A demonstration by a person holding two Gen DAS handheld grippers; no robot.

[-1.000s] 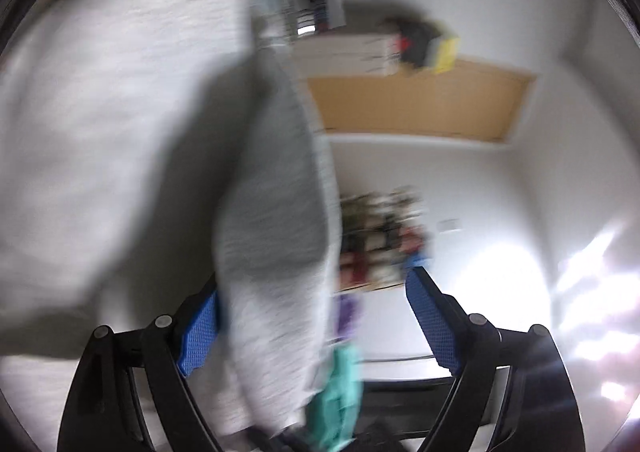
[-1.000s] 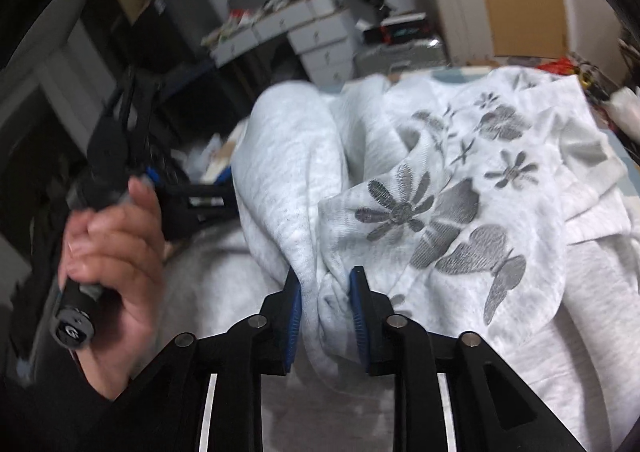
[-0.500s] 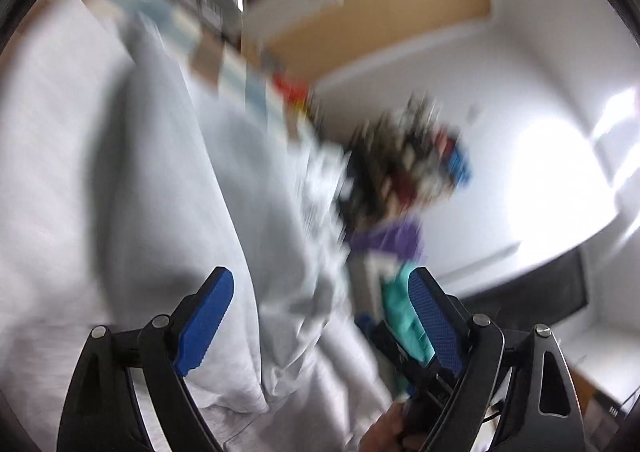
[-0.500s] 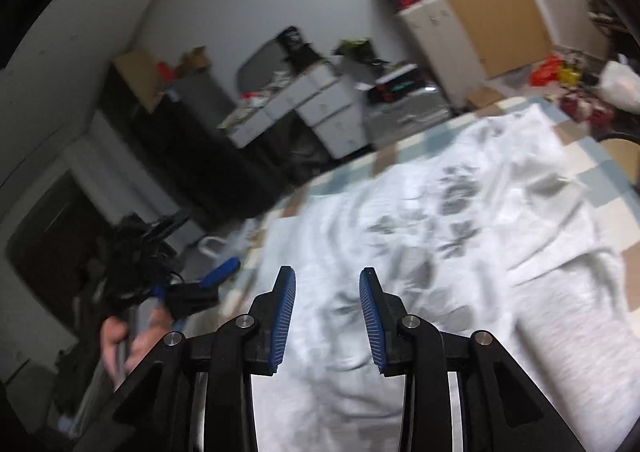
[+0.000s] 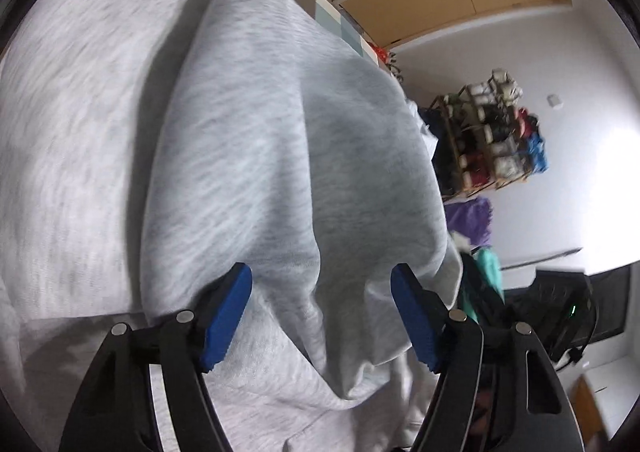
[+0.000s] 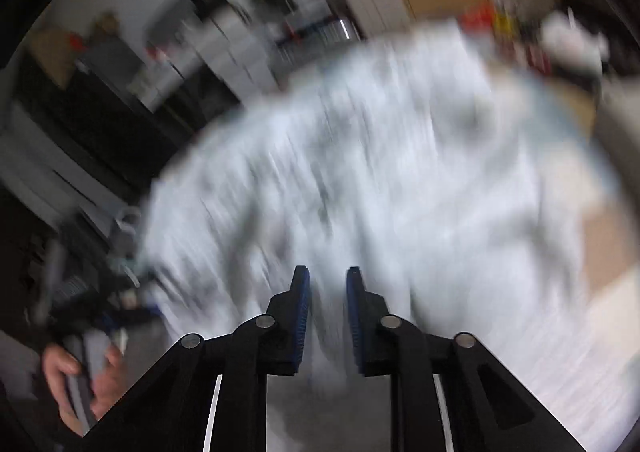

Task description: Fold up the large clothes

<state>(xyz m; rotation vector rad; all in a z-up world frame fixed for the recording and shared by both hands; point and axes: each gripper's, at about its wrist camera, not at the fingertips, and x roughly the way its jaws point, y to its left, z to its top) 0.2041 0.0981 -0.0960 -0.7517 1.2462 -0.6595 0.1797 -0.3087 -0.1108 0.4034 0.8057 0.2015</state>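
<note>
A: How does the garment appear, and where does it lie?

B: The grey sweatshirt (image 5: 256,140) is heathered light grey, spread over a checked surface (image 5: 340,18). In the left wrist view, one thick fold runs from the upper left down toward the camera. In the right wrist view it is too blurred to read its long axis.

A: The left gripper (image 5: 320,316)?

B: Its jaws have just been closing but stand wide; the fold lies between the blue pads (image 5: 226,316), not pinched.

A: The right gripper (image 6: 327,316)?

B: Its jaws have just been closing to a narrow gap above the cloth; whether they hold any cannot be determined. The person's left hand (image 6: 80,384) shows at lower left.
</note>
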